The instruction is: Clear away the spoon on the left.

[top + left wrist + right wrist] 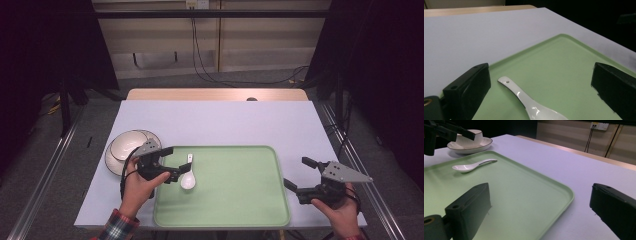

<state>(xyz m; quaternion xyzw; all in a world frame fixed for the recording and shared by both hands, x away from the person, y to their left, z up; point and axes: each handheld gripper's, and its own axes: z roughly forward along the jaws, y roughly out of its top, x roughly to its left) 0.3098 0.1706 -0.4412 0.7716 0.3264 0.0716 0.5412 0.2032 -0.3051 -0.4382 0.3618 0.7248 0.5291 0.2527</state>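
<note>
— What lay around you on the table point(215, 122)?

— A pale lavender cover, smooth and matte, with a bare wooden strip along the far edge. On it sat a light green tray point(235, 200), flat, with rounded corners and a low raised rim. A glossy white ceramic spoon point(188, 176) lay on the tray near its left edge, bowl toward me, handle pointing away, a small hole at the handle's tip. Just off the tray's far left corner stood a white bowl point(126, 145) on a white plate point(114, 161) with a thin dark rim line. Nothing sat between the tray's open middle and my right side.

— And your left hand-held gripper point(172, 161)?

— Its black jaws stood wide apart, gripping nothing. It hung over the tray's left edge, the spoon lying between the jaws and lower, touching neither as far as I could see.

— The right one?

— My right hand-held gripper point(300, 172) was also spread wide and empty, just beyond the tray's right edge, over the table cover.
</note>
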